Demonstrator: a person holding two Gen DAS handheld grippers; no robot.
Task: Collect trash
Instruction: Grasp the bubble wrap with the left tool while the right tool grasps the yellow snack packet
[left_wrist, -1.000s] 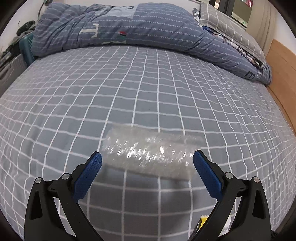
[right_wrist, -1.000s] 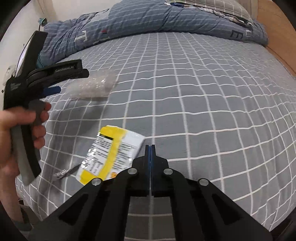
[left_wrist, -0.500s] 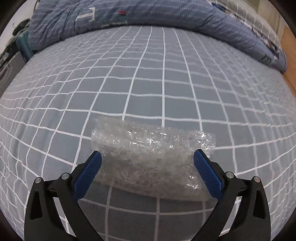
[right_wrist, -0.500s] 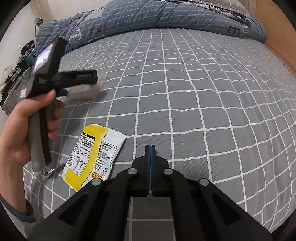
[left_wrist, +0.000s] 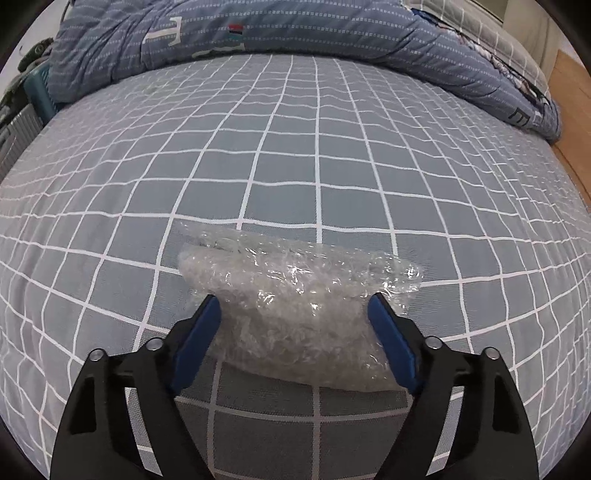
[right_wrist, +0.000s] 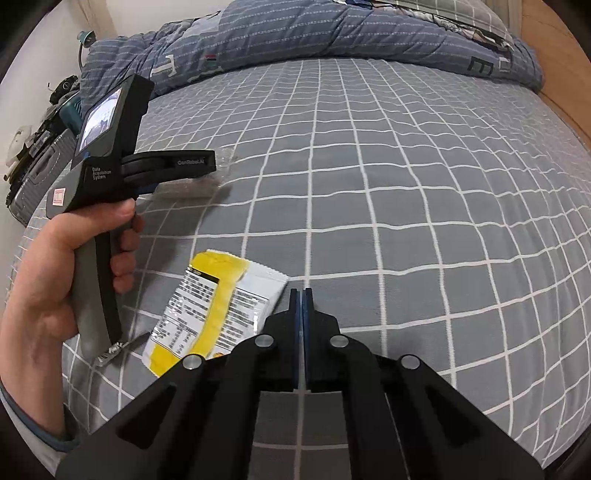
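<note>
Left tool has just been closing on the wad of bubble wrap lying on the checked bed sheet; its blue pads now sit against the wad's 2 sides, so I'd call it clamped, though only lightly. To do this well I'd squeeze until the plastic stops giving, since it's springy and slick and could pop out, then lift straight up without dragging the sheet. Left hand is wrapped round the handle, tool pitched steeply down at the bed. Yellow snack wrapper lies just beside the right tool, which is pinched together and empty, also angled down, hovering above the sheet.
</note>
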